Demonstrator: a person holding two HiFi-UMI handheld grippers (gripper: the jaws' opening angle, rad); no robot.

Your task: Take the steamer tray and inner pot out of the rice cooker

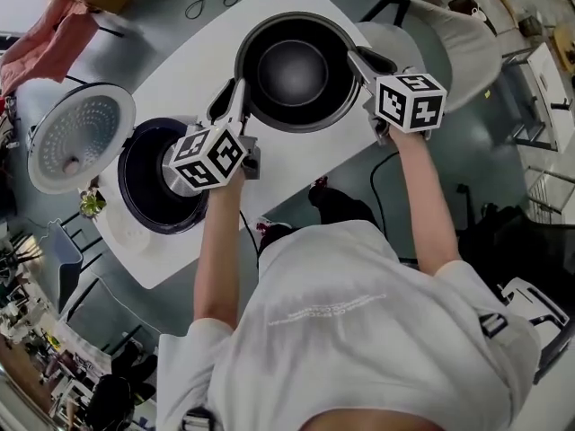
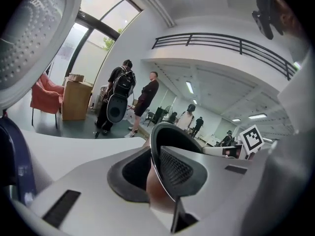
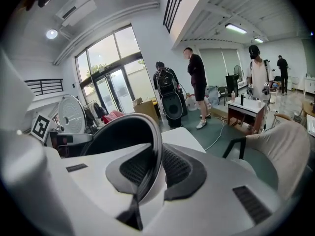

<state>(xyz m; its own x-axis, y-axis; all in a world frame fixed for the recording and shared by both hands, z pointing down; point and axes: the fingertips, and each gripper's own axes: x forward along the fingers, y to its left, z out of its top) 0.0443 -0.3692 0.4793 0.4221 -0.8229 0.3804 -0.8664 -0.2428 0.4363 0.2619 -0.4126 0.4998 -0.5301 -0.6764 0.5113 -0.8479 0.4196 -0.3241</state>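
The dark round inner pot [image 1: 296,70] hangs over the white table [image 1: 184,70], held by its rim from both sides. My left gripper [image 1: 236,101] is shut on the pot's left rim [image 2: 160,141], and its pads [image 2: 179,168] clamp the thin edge. On the opposite rim [image 3: 147,132] my right gripper [image 1: 361,63] is shut too. The rice cooker [image 1: 148,182] stands at the table's left end, its dark cavity bare and its perforated lid [image 1: 81,137] swung open. I make out no separate steamer tray.
A pale chair [image 1: 458,43] stands to the right of the table, and a cable [image 1: 211,3] lies on the floor beyond it. In the gripper views, people [image 2: 147,97] stand well behind the table. A desk [image 3: 248,109] sits at the right.
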